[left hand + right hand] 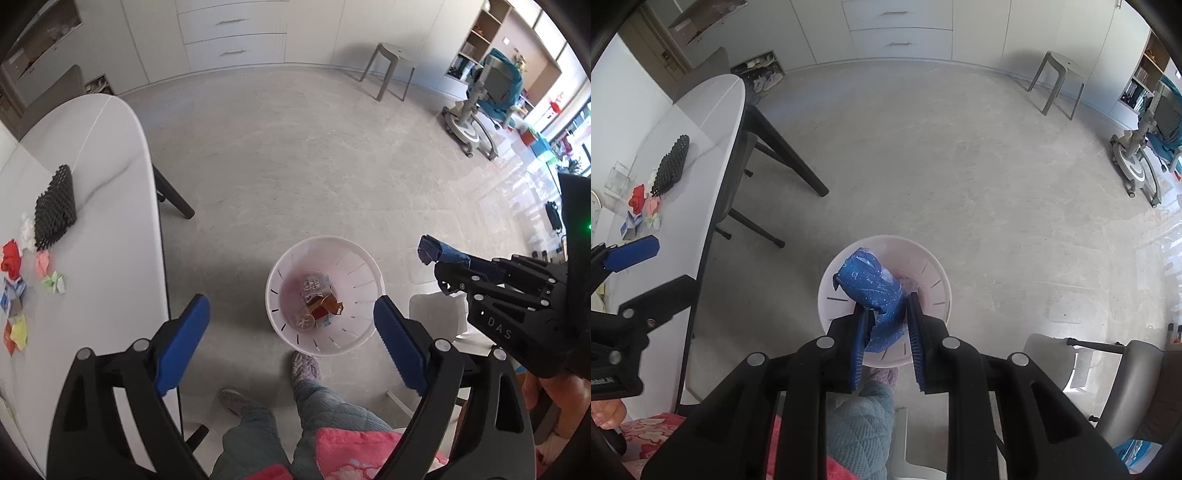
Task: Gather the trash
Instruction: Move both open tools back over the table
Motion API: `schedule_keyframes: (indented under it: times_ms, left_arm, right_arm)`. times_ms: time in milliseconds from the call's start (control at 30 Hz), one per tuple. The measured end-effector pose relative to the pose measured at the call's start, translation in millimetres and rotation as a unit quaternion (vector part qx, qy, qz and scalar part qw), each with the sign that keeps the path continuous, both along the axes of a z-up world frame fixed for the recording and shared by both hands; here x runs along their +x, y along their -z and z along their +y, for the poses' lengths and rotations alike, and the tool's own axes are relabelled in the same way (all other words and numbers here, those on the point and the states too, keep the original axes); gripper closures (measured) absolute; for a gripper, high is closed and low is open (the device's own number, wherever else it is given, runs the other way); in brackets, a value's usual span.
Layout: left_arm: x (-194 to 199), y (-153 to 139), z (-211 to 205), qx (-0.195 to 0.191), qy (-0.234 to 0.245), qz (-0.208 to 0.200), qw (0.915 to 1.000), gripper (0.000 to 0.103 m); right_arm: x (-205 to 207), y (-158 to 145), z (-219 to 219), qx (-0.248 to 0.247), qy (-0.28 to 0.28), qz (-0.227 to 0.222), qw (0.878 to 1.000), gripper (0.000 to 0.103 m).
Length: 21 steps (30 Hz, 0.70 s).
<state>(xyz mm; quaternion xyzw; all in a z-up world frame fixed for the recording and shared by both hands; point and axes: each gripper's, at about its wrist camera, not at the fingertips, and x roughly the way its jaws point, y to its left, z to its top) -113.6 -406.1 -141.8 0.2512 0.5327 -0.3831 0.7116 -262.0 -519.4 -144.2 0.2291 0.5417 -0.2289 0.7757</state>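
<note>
A white slotted bin point(360, 275) stands on the floor below me, with several wrappers and scraps point(319, 304) at its bottom. My left gripper point(290, 301) hangs above it, jaws wide open and empty. My right gripper point(888, 306) is shut on a crumpled blue wrapper point(871, 284) held over the bin point(936, 286). In the left wrist view that wrapper point(430, 251) sits to the right of the rim. On the white table point(110, 221) at left lie crumpled papers: red point(11, 256), pink point(42, 262), green point(55, 282) and yellow point(20, 332).
A black ridged mat point(55, 208) lies on the table beside the papers. The person's slippered feet point(306, 369) stand just in front of the bin. A grey chair point(1071, 362) is at lower right. A stool point(391, 62) and a wheeled chair point(495, 96) stand far across the floor.
</note>
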Motion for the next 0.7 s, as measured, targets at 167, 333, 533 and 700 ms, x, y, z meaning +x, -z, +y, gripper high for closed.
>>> schedule_keyframes:
  times_ms: [167, 333, 533, 700]
  left_arm:
    - [7, -6, 16, -0.004, -0.017, -0.009, 0.9998, 0.013]
    - [15, -11, 31, -0.005, -0.035, -0.013, 0.9993, 0.012]
    - [26, -18, 55, -0.01, -0.065, -0.013, 0.9977, 0.012]
    - [42, -22, 87, -0.017, -0.096, -0.018, 0.995, 0.012]
  right_arm:
    - [10, 7, 7, -0.001, -0.007, 0.006, 1.0, 0.044]
    - [24, 8, 14, -0.01, -0.004, 0.011, 1.0, 0.022]
    - [41, -2, 27, -0.027, -0.01, 0.003, 1.0, 0.007]
    - [61, -9, 46, -0.033, -0.029, -0.001, 0.999, 0.003]
